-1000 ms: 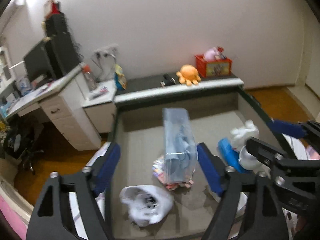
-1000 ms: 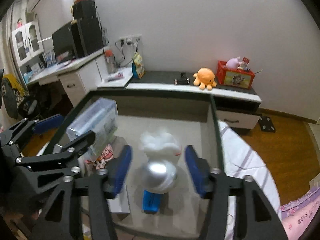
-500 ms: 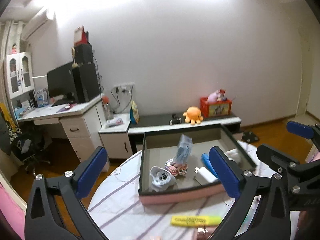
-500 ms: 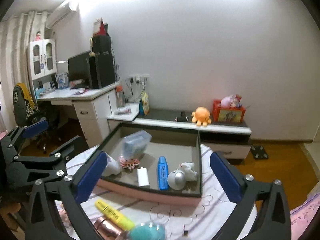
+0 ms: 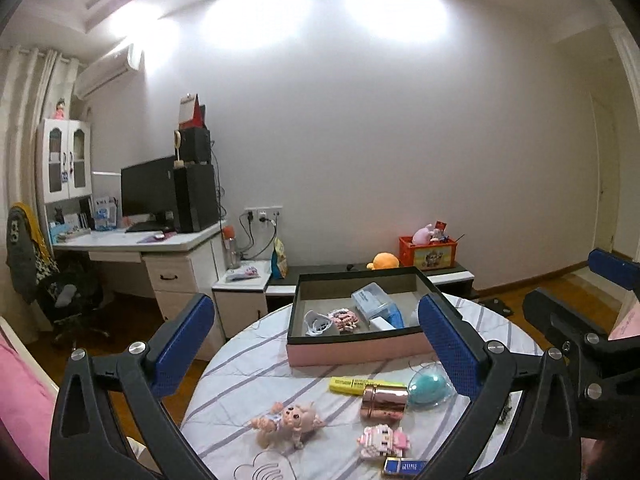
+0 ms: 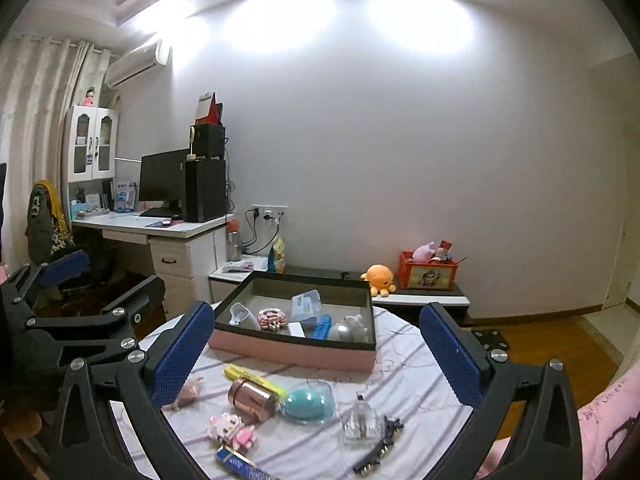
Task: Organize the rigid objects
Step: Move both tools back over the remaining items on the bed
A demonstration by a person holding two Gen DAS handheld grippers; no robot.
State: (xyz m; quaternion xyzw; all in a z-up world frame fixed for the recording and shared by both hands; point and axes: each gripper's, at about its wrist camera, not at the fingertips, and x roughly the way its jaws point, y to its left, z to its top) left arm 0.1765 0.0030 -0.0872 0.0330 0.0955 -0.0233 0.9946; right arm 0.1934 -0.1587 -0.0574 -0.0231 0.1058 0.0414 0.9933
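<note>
Both the left gripper (image 5: 316, 344) and right gripper (image 6: 316, 350) hover near-level above the table (image 5: 248, 364), jaws wide, empty.

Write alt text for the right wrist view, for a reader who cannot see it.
The right gripper, jaws wide open and empty, looks over a round table at a pink tray holding small items. Nearer lie a yellow highlighter, copper cylinder, teal egg, glass bottle and black hair clip. The left gripper stands open at left.
</note>
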